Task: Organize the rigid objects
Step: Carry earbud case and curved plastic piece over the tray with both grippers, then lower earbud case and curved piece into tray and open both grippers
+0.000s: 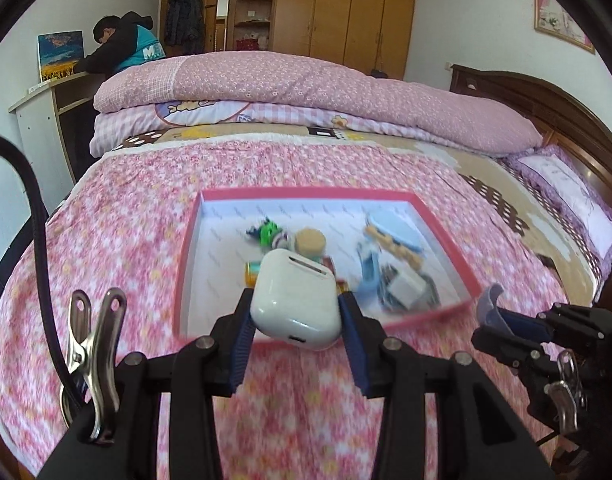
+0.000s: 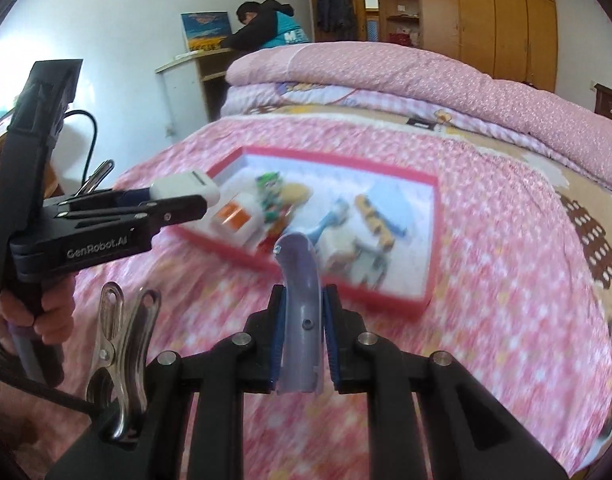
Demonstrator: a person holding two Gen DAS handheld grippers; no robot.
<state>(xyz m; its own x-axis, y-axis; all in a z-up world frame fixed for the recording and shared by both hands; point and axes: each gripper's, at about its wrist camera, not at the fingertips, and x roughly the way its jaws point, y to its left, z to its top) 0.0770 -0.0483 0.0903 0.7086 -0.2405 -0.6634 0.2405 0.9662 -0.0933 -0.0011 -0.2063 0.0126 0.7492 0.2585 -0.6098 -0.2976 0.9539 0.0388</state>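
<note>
My left gripper (image 1: 296, 308) is shut on a white earbud case (image 1: 296, 300) and holds it above the near edge of a pink-rimmed box (image 1: 306, 193) on the bed. It also shows in the right wrist view (image 2: 186, 196), with the case (image 2: 186, 186) at the box's left corner. My right gripper (image 2: 302, 304) is shut on a curved grey-purple plastic piece (image 2: 300, 304), in front of the box (image 2: 346, 168). The box holds several small items: a green toy (image 1: 268, 232), a cork-topped jar (image 1: 310, 240), a white plug (image 2: 236, 220).
The box lies on a pink flowered bedspread (image 1: 126, 240). Folded pink quilts (image 1: 306, 92) are stacked behind it. A dark wooden headboard (image 1: 546, 100) is at the right. A person (image 1: 122, 44) leans over a desk at the back left. Wardrobes line the far wall.
</note>
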